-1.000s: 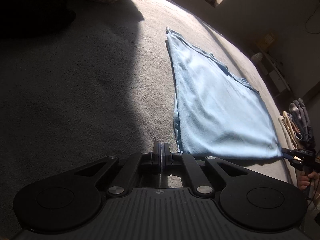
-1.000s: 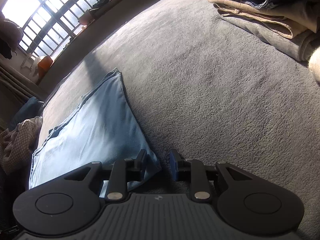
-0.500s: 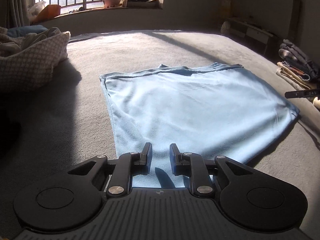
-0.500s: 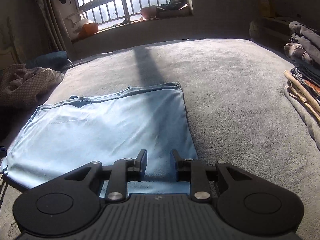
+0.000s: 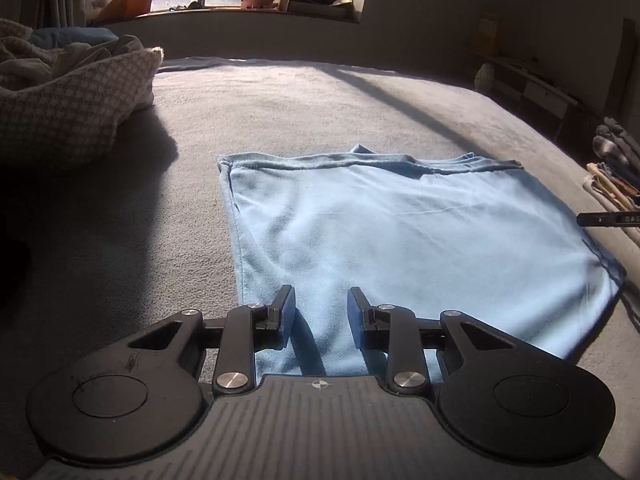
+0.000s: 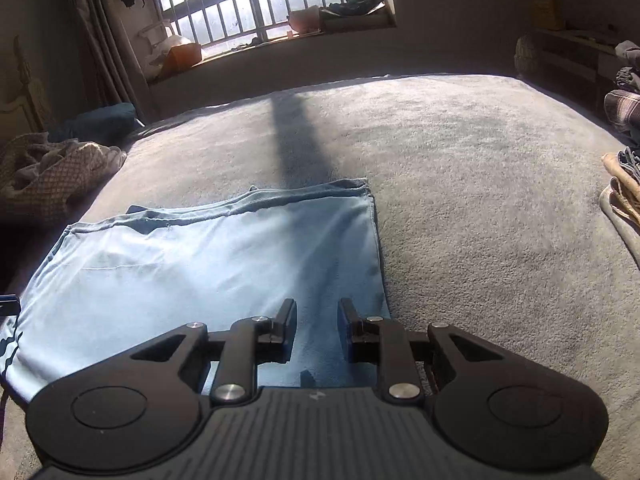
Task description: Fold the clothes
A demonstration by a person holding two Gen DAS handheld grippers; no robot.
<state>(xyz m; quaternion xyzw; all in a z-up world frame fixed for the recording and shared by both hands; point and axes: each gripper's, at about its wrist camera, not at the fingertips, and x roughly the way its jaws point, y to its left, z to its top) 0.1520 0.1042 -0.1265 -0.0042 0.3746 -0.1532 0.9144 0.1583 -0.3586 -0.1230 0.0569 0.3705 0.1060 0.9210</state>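
The light blue garment (image 5: 400, 240) lies flat on the grey bed (image 5: 320, 112), already folded into a rough rectangle, with its long axis running across from left to right and its layered hem edges along the far side. It sits toward the near edge of the bed, roughly midway between the bed's left and right sides.

The left gripper (image 5: 321, 312) hovers over the garment's near left corner, and the right gripper (image 6: 317, 322) over its near right corner; each looks forward and down across the cloth toward the far edge. The left gripper's fingers (image 5: 285, 312) have just been opening and now stand apart with only flat cloth showing below the gap, nothing pinched. The right gripper's fingers (image 6: 286, 324) have just been closing a little, yet they too stand apart and grip nothing. Each hand is nearest to its own corner, so a fold of the near edge away to the far edge, or of one short side over the other, looks open to either.

Room is ample: bare bed stretches beyond the far edge toward the barred window (image 6: 272, 4). A patterned heap of clothes (image 5: 68, 104) lies at the bed's left side, well apart, and a stack of folded clothes (image 6: 620, 196) sits at the right edge, also well clear.
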